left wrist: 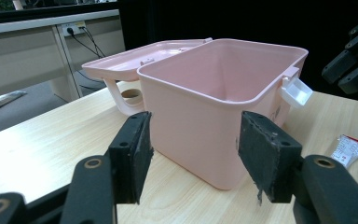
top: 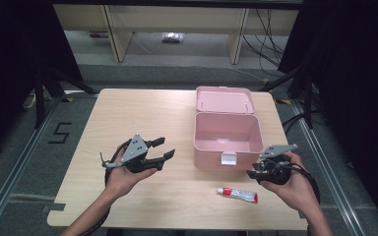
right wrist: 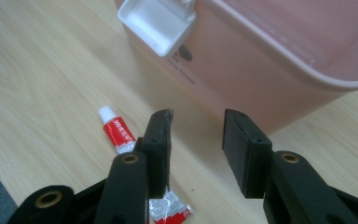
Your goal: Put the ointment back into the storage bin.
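While the pink box (top: 228,138) sat open to be filled, the right claw (top: 254,173) hung released near the little tube (top: 237,194)

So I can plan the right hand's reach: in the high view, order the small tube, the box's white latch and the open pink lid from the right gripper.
1. Red-and-white tube, just left, table front.
2. White latch, box front wall.
3. Pink lid, far side, behind the box.
Right gripper is open.
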Tool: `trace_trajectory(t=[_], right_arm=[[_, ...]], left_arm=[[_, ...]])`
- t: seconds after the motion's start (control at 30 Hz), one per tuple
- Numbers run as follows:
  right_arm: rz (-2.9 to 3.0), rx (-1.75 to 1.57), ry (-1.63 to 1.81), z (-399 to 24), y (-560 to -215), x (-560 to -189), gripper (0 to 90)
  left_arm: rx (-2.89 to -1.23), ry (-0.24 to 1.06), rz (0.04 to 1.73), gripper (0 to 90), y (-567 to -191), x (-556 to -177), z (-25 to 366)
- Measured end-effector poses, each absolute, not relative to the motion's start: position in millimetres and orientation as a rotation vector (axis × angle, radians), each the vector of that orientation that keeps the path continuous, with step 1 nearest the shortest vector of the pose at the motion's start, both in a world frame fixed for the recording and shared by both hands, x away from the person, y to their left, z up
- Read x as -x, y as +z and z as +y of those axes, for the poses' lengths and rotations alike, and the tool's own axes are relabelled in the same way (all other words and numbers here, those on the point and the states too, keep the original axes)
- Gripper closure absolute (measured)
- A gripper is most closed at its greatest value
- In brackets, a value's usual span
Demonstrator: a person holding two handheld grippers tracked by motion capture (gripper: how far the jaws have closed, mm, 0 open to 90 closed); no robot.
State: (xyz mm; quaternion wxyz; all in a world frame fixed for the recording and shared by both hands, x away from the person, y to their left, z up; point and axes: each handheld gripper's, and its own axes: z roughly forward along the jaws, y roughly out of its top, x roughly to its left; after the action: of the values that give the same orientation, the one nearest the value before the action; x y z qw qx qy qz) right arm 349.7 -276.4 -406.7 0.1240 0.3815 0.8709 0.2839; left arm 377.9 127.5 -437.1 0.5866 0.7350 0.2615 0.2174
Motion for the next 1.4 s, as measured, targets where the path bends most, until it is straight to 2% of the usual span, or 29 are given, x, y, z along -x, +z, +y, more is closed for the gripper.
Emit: trace_trajectory(t=[0.6, 1.1, 1.4], right_arm=[[2.810, -0.953, 0.728, -261.6, -441.0, -361.6, 61.7], [2.962, -0.714, 0.522, -241.9, -451.2, -366.1, 59.8], [3.004, -0.689, 0.428, -234.5, -459.2, -366.9, 59.6]], left_arm=[[-1.707, 0.516, 0.627, 41.7, -441.5, -379.5, 131.2], [-1.705, 0.515, 0.634, 41.4, -442.6, -378.8, 133.8], [-1.716, 0.515, 0.623, 41.4, -442.7, -378.8, 132.8]])
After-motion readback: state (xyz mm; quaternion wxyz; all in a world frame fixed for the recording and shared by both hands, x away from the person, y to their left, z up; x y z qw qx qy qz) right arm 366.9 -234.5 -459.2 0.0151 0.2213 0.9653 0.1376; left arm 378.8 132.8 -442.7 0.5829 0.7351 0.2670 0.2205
